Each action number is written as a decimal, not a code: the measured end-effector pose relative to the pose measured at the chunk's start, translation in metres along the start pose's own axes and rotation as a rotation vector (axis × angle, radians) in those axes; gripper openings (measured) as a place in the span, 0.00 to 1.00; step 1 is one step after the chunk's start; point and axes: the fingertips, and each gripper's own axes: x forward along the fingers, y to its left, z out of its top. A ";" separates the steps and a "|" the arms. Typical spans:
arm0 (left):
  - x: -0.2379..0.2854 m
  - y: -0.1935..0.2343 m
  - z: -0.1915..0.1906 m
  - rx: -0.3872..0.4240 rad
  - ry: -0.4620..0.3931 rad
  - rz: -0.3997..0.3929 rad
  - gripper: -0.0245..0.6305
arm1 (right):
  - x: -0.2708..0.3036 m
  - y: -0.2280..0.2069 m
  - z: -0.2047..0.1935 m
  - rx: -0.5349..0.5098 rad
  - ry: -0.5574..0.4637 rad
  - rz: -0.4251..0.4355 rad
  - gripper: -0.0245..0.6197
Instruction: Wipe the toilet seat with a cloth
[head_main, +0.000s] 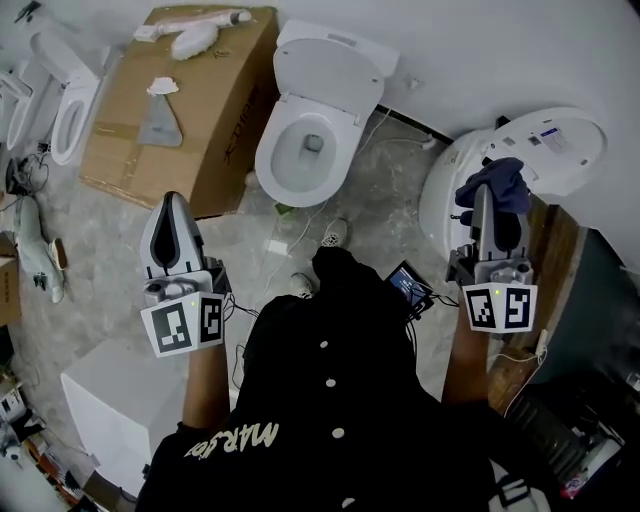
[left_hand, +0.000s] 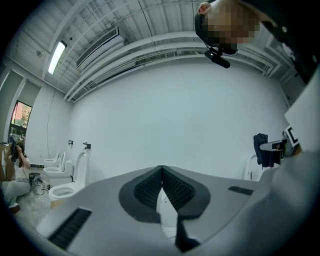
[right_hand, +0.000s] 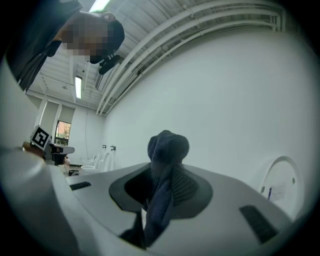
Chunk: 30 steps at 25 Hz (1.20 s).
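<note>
Right claw (right_hand: 159, 172) clamped on dark blue knit cloth (right_hand: 168, 146). Looks soft, limp, light; gripped mid-bunch. Left claw (left_hand: 161, 170) closed, empty.

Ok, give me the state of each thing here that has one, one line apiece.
left claw, shut, nothing in it.
right claw, shut on the cloth.
cloth, bunched, sticking out past the claw's tips.
middle toilet, lid raised, seat down.
left toilet, lid raised.
right toilet, lid position unclear.
</note>
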 end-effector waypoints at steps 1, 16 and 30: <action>0.011 -0.003 0.001 0.001 0.002 0.003 0.05 | 0.010 -0.005 -0.003 0.002 0.010 0.007 0.17; 0.073 -0.003 -0.023 0.031 0.072 0.052 0.05 | 0.153 -0.002 -0.073 -0.078 0.147 0.230 0.17; 0.141 0.013 -0.067 0.021 0.149 -0.120 0.05 | 0.245 0.082 -0.198 -0.209 0.306 0.444 0.17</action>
